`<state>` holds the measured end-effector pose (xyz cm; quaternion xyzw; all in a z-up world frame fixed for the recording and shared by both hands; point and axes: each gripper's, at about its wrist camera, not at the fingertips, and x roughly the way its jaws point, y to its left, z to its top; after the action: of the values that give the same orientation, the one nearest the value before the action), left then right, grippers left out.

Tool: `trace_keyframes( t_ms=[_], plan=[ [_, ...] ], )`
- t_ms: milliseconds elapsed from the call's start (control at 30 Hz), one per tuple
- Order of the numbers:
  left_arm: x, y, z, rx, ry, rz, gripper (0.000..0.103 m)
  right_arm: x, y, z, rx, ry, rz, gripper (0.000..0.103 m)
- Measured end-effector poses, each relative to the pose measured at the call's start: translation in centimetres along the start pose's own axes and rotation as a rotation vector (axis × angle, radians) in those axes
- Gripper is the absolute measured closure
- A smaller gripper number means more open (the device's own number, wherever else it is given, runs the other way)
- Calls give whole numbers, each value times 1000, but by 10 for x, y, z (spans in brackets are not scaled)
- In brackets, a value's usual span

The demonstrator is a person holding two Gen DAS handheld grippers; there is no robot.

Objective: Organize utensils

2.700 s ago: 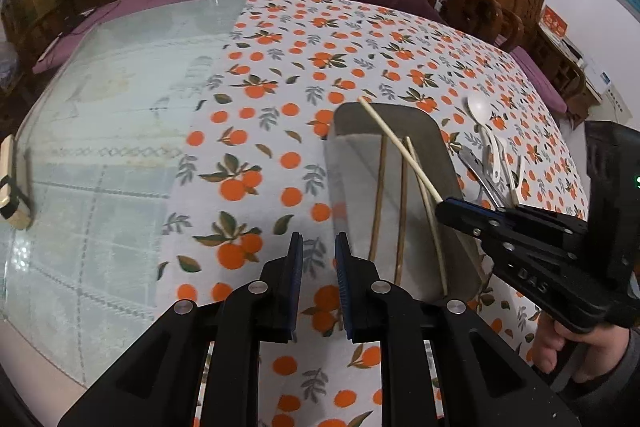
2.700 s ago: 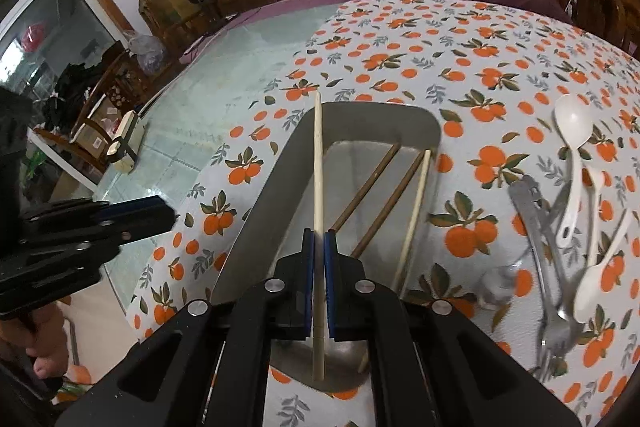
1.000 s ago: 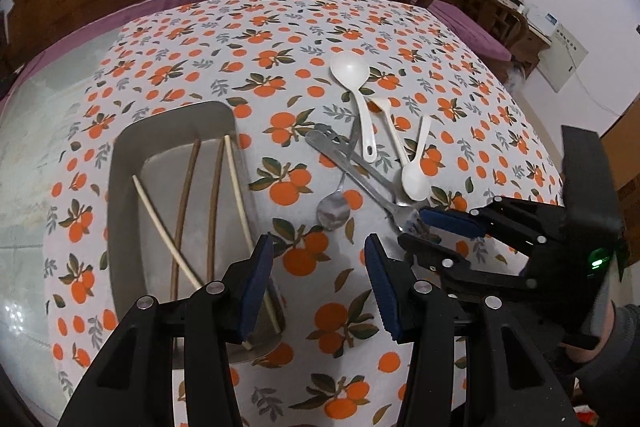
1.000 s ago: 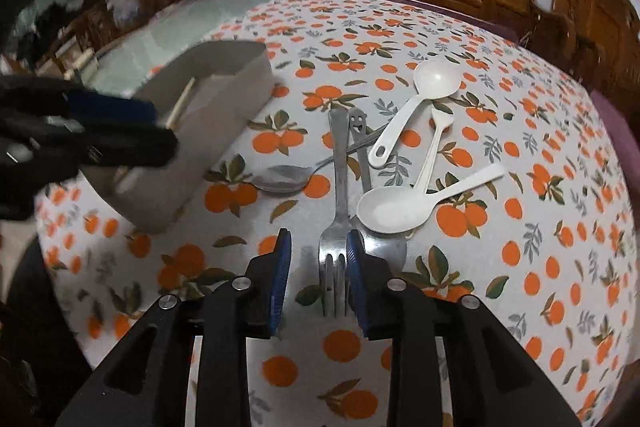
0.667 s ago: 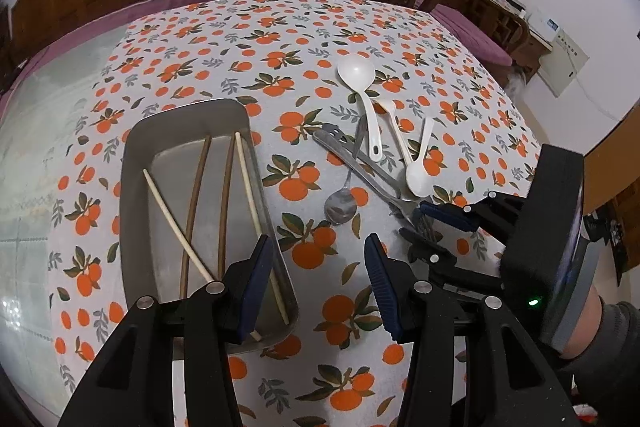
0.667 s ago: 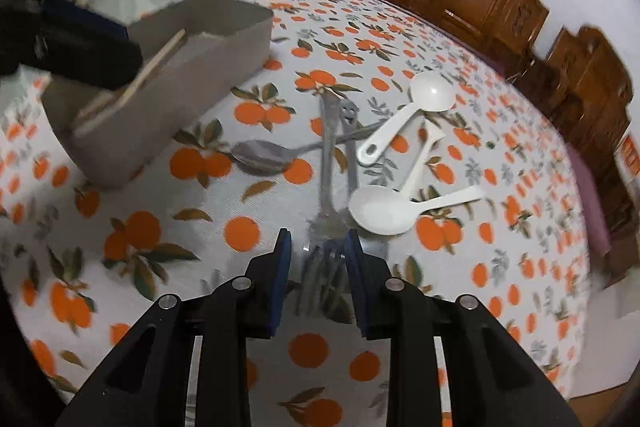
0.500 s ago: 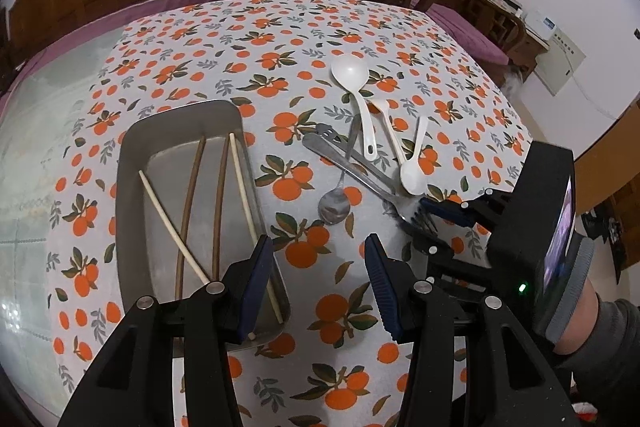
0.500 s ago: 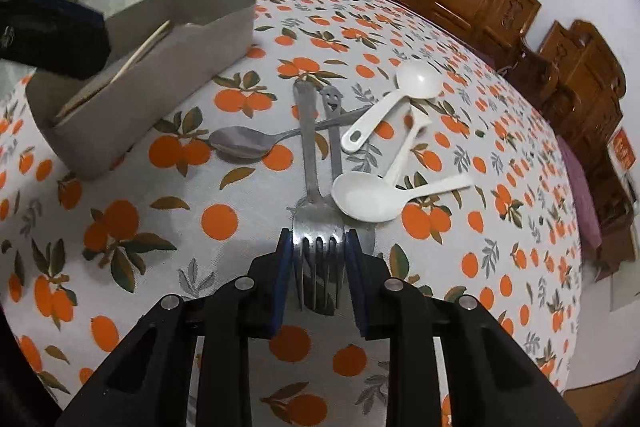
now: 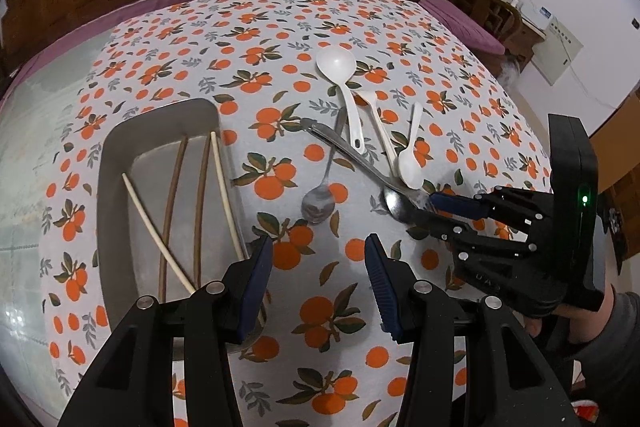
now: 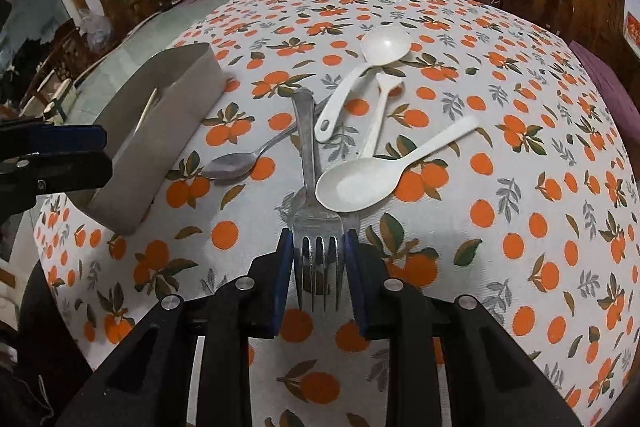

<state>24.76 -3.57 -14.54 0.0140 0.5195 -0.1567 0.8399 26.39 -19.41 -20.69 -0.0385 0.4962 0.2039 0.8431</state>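
Both wrist cameras look steeply down along their fingers, close above the orange-patterned tablecloth [image 9: 328, 11]. Both views share the grey tray [image 9: 160, 119] and scattered utensils [image 10: 360, 131]

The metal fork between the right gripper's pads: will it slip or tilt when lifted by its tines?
The fork looks polished, so probably slippery. The right gripper brackets only its tines, so the long handle may droop. A white spoon overlaps it and might shift.

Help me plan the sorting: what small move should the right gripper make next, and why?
Probably lift: the right gripper has its pads against the fork head's edges, and the fork still lies on the tablecloth under a white spoon. The tray holds only chopsticks.
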Motion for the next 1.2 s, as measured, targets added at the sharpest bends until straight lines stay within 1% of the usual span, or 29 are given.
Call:
trace_keyframes(
  t_ms=[100,400,567,600,667,800,900,967,1000,1067,1100,1167,1200],
  plan=[
    [1,-1,-1,2,4,-1,58,0,2,0,-27,-6,-33,73],
    [-1,0,-3,2,3,-4,58,-5,-5,-3,-43,-26,-78,73],
    [-3,-1,-5,0,4,-9,58,-6,3,3,-121,-57,-146,73],
    [-3,-1,-5,1,5,-10,58,-5,4,4,-129,-56,-148,73],
    [-3,-1,-6,5,6,-10,58,-2,4,5,-144,-36,-151,101],
    [-4,-1,-6,4,4,-13,58,-2,-2,7,-140,-36,-160,103],
    [-4,-1,-5,4,5,-13,58,-7,-9,10,-108,-51,-124,103],
    [-4,-1,-5,4,4,-15,58,-10,-12,12,-103,-64,-101,101],
    [-3,-1,-5,4,5,-16,58,-9,-13,14,-102,-56,-82,100],
    [-2,-2,-4,6,8,-16,58,-5,-17,17,-89,-44,-65,87],
    [-1,-2,-4,5,9,-15,58,-2,-20,19,-73,-36,-47,83],
    [0,-2,-4,2,12,-17,58,4,-29,22,-23,-16,16,68],
    [0,-3,-4,2,13,-17,58,7,-31,23,-7,-9,34,66]
  ],
)
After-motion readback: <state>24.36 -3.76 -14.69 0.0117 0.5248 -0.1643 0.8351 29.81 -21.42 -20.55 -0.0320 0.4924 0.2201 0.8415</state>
